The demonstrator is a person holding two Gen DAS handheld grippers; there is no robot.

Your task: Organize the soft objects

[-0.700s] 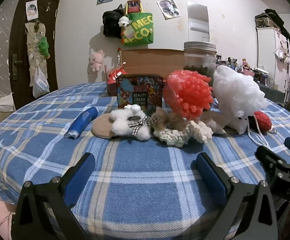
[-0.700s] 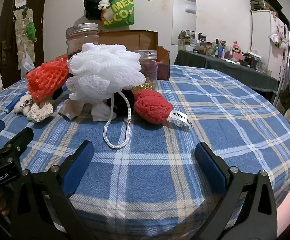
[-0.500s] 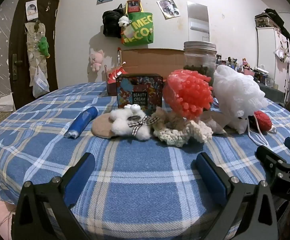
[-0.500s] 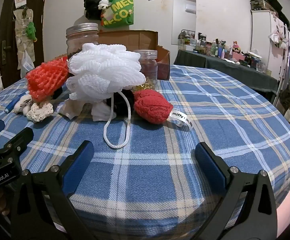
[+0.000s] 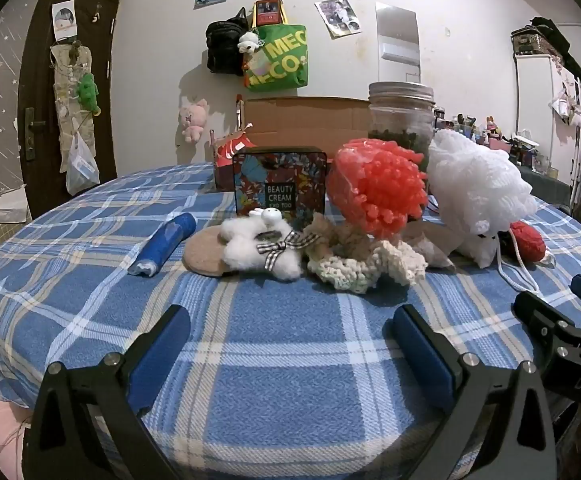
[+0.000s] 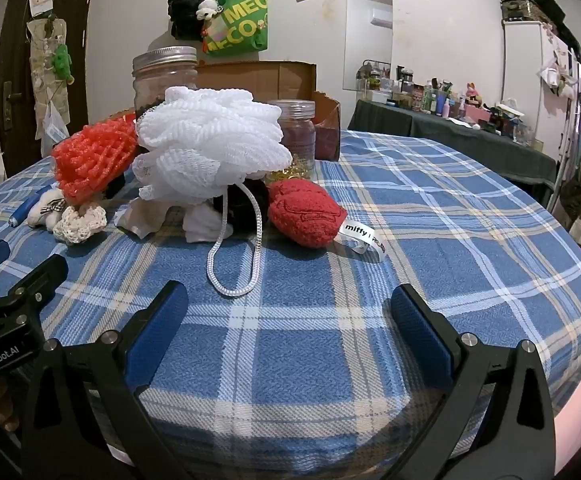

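- Hovering low over the near edge of the worktop, the left gripper has its jaws spread wide with only blue plaid cloth between them.
- Same on the other side: the right gripper hangs with jaws fully apart, gripping nothing, its neighbour's black frame poking in at the lower left of the right wrist view.
- Just beyond the right jaws lies the white cord loop of the white mesh bath pouf, which sits on top of the pile.
- Right beside it, a red knitted pouch with a white label, resting on the cloth.
- Left of the pouf, a red-orange nubby sponge props up above a cream crocheted scrunchie.
- Further left, a fluffy white toy with a checked bow lies on a tan pad, and a blue tube lies apart.
- Behind the pile: a Beauty Cream tin, two glass jars, a cardboard box.
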